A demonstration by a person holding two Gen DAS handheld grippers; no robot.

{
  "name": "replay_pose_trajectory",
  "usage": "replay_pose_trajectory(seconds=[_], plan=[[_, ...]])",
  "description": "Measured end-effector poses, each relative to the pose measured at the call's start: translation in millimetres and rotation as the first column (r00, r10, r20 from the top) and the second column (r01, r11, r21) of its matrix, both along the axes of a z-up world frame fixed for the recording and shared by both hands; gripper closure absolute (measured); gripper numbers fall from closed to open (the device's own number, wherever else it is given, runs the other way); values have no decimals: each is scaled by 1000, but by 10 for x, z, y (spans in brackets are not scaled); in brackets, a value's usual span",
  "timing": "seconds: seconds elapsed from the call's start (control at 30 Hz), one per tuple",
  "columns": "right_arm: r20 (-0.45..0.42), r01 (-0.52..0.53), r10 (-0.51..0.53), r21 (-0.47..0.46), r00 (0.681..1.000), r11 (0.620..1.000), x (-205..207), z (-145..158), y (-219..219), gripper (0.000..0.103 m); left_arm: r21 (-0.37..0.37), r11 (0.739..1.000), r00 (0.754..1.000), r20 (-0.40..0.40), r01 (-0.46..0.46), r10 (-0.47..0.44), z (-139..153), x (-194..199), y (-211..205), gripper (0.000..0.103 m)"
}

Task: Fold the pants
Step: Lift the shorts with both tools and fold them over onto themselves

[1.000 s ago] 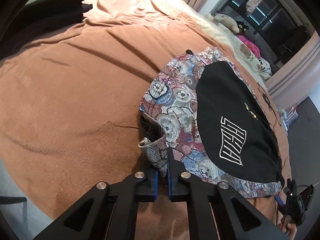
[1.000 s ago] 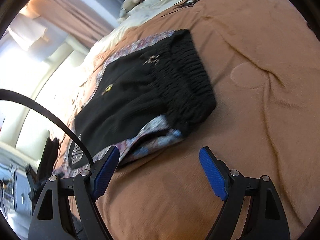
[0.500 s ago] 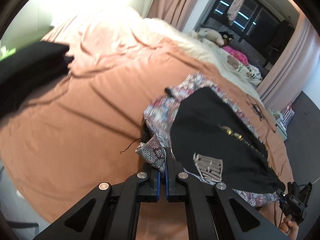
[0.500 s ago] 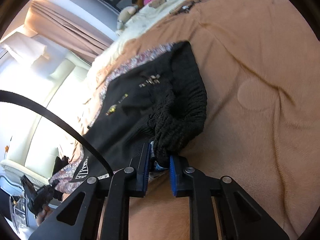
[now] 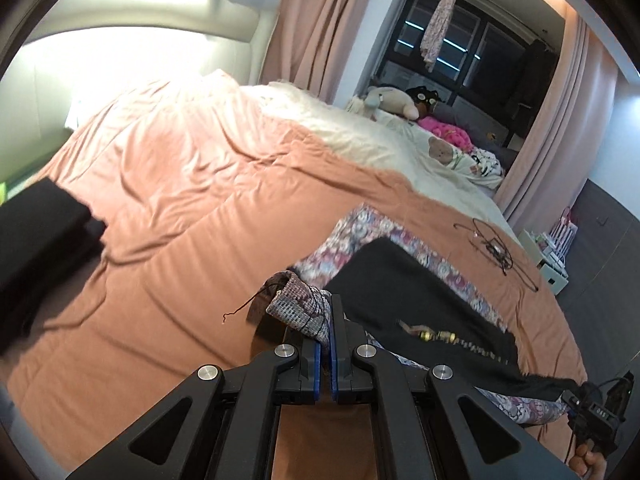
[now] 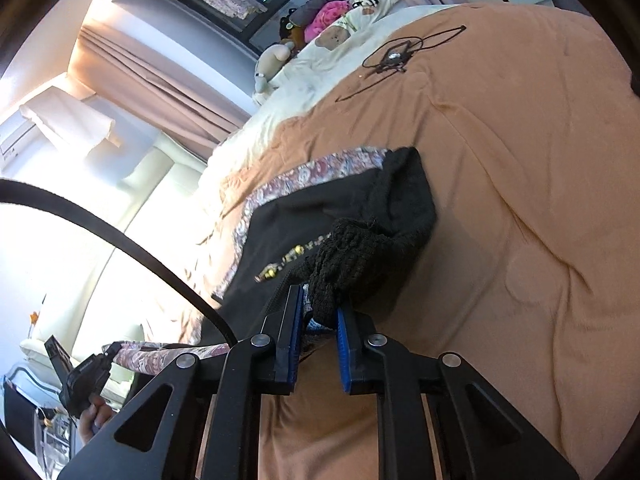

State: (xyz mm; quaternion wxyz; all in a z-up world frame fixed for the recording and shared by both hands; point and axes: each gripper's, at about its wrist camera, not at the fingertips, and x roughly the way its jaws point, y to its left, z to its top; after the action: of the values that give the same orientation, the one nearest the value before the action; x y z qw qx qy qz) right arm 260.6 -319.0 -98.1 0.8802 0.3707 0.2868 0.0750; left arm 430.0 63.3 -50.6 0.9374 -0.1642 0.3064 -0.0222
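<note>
The right claw (image 6: 318, 322) has clamped the pants' (image 6: 320, 220) waistband; both claws lifted it.

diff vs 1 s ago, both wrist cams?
The right hand-held gripper has just closed on the pants at the black waistband end, which was free before. Both ends now lift off the bed. The left hand-held gripper stays shut on the patterned hem.

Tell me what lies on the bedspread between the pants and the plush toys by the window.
In the left wrist view, a tangled black cord lies on the orange bedspread beyond the pants, then cream bedding reaching the plush toys.
</note>
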Motion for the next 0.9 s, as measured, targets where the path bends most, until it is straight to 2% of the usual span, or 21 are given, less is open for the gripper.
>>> replay_pose_trajectory(seconds=[0.17,0.27,0.5,0.73,0.9], plan=[[17,5,-4,-29,1000,1000,222,122,25,90,10,1000,1000,25,-3,3,204,391,-78,100],[21,9,-8,-30,1000,1000,375,178,15,90,43,999,999,50,7,-9,337,601,-178,100],[24,30,-28,-53,999,998,789,216,-53,90,110,994,998,58,27,-34,418,1225,-434,100],[-4,38,-38,-48,999,998,1227,95,-145,90,161,986,997,48,45,-54,291,1964,-695,100],[-20,35,-36,-54,999,998,1597,11,-230,88,161,985,998,26,57,-62,110,2459,-851,100]])
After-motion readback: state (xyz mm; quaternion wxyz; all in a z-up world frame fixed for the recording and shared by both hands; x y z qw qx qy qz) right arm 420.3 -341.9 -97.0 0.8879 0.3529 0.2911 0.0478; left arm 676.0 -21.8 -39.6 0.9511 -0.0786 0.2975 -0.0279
